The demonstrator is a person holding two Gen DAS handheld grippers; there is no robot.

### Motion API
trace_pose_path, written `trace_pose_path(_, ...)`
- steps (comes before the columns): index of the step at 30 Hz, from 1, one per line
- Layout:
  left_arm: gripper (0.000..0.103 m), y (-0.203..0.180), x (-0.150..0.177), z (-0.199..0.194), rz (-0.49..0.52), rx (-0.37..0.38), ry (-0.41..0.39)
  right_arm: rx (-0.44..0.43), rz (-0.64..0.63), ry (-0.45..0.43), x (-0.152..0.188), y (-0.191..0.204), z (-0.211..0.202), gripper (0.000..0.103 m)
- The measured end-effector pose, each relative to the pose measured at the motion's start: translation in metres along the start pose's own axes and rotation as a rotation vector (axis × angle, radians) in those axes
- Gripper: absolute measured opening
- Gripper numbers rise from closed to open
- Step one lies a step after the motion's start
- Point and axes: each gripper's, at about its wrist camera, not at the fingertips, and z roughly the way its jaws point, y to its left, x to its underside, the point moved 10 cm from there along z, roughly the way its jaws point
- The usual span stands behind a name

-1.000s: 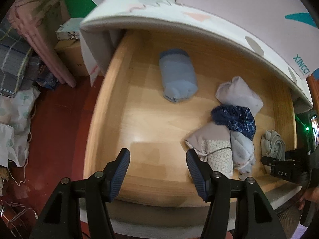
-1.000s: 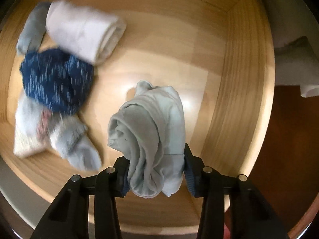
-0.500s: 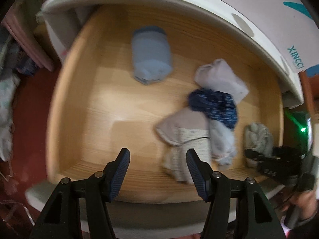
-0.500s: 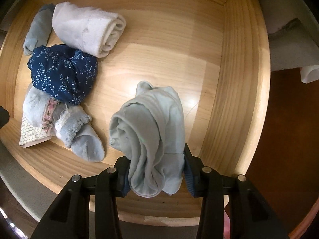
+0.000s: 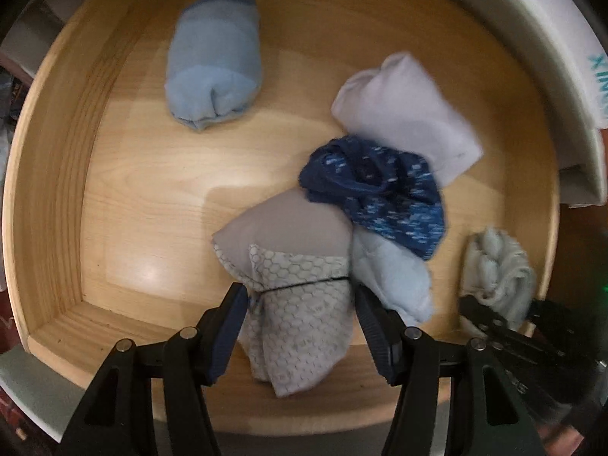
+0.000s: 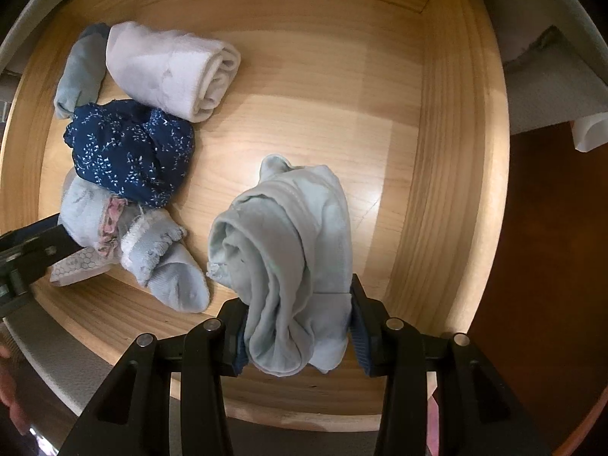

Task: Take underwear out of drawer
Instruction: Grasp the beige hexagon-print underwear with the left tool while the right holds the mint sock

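The wooden drawer (image 5: 60, 174) holds several rolled pieces of underwear. My left gripper (image 5: 300, 326) is open, its fingers on either side of a grey roll with a honeycomb print (image 5: 296, 288). Beside that roll lie a navy floral piece (image 5: 376, 190), a pale blue piece (image 5: 395, 277), a white roll (image 5: 406, 114) and a light blue roll (image 5: 212, 60). My right gripper (image 6: 296, 330) is shut on a pale green-grey roll (image 6: 288, 250) near the drawer's right wall (image 6: 456, 152); the roll also shows in the left wrist view (image 5: 497, 266).
The drawer's front edge (image 6: 266, 402) runs just under both grippers. A white patterned cover (image 5: 551, 57) overhangs the drawer's back. Dark red floor (image 6: 551, 266) lies to the right. The left gripper's finger (image 6: 30, 254) enters the right wrist view at the left.
My left gripper has moved forward and right into the drawer, and its open fingers now straddle the honeycomb-print roll. My right gripper stays shut on the green-grey roll.
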Motion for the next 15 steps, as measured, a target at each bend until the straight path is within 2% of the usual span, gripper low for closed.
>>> trace_pose_path(4, 0.061, 0.006, -0.003, 0.010, -0.018, -0.022, 0.047, -0.009, 0.002, -0.004, 0.001, -0.006, -0.009, 0.040)
trace_pose_path(11, 0.062, 0.043, -0.016, 0.013, 0.015, -0.171, 0.079, -0.016, 0.002, -0.008, 0.001, -0.012, -0.019, 0.040)
trace_pose_path(15, 0.058, 0.054, -0.022, 0.014, 0.033, -0.166, 0.083, -0.018, 0.007, -0.009, -0.002, -0.016, -0.021, 0.040)
